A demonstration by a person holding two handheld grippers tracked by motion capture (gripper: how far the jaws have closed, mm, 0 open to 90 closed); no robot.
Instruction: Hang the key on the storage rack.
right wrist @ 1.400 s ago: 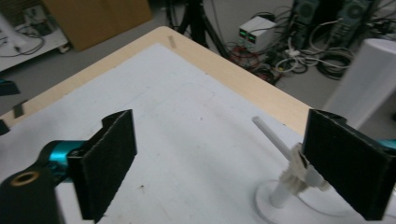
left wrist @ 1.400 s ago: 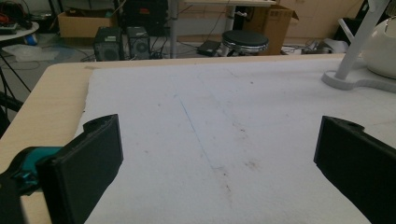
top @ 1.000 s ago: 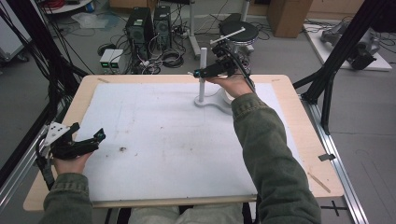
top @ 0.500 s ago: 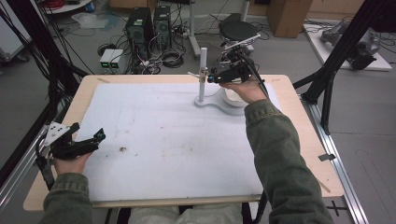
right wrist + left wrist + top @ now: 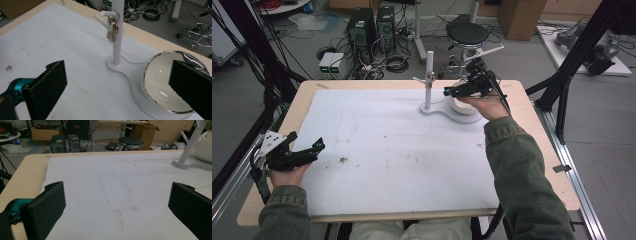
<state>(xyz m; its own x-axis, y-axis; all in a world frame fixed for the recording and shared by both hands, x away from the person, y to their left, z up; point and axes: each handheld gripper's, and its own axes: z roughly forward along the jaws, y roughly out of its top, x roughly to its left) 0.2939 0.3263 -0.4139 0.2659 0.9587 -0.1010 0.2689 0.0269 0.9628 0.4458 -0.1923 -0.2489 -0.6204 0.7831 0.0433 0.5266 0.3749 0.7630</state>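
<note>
From above my side, the high camera looks forward and down over the whole surface. My left tool's camera skims low across the white mat toward the far edge. My right tool's camera looks down, close on the white stand, shared by all three views.

In the high view the right hand covers most of the bowl, and the keys are too small to make out. The right gripper view cuts off the stand at the top edge, and a black jaw hides the bowl's right rim.
</note>
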